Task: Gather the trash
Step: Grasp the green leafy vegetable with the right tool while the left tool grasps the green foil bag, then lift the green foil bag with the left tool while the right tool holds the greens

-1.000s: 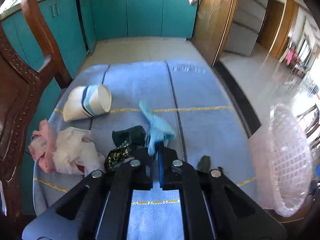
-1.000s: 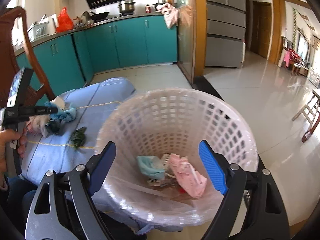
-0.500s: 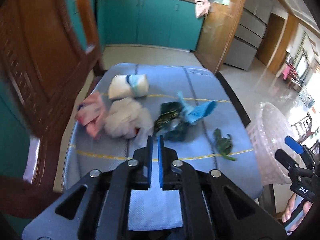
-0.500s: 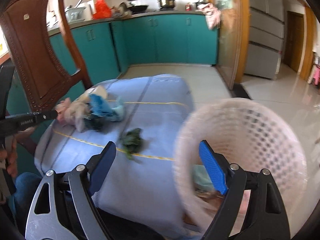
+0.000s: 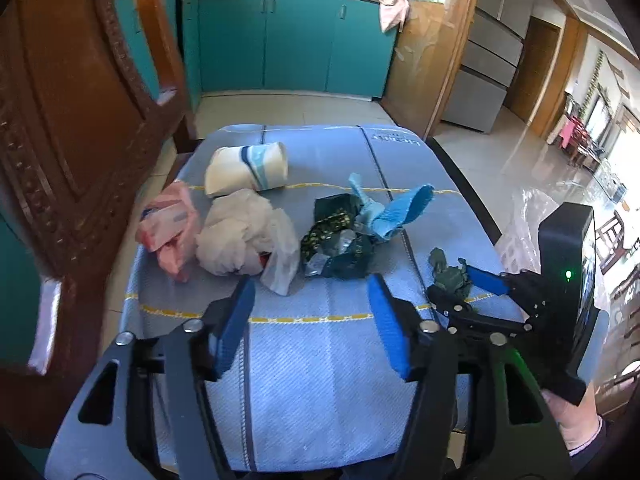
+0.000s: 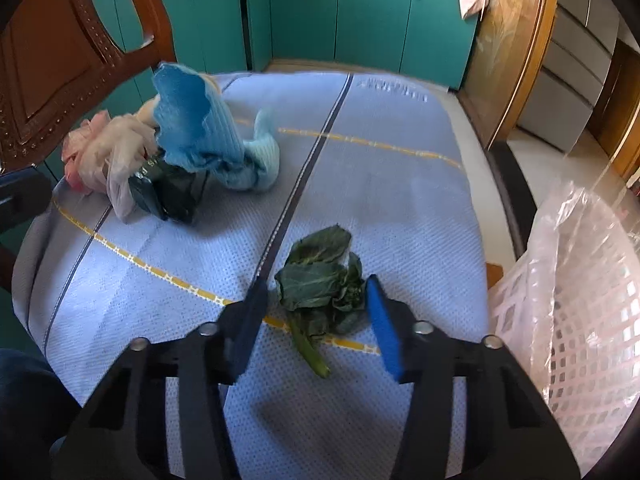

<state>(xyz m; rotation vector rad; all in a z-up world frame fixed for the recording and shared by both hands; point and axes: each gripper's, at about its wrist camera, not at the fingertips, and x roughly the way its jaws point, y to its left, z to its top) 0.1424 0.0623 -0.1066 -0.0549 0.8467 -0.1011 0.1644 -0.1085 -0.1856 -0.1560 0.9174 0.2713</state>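
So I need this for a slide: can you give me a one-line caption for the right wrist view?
Right tongs closing around wilted greens on the blue cloth, basket waiting alongside.

Trash pile point(image 5: 256, 236) is located on the table point(image 5: 328, 380), left of the leaf point(image 5: 448, 274); the basket point(image 6: 580, 320) is positioned at frame right.

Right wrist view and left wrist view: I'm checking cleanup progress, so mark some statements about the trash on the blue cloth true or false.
1. The wilted green leaf lies between the right tool's fingers. True.
2. The paper cup stands upright. False: it lies on its side.
3. The left tool grips the blue rag. False: it is open and empty.
4. The basket stands at the cloth's right edge. True.
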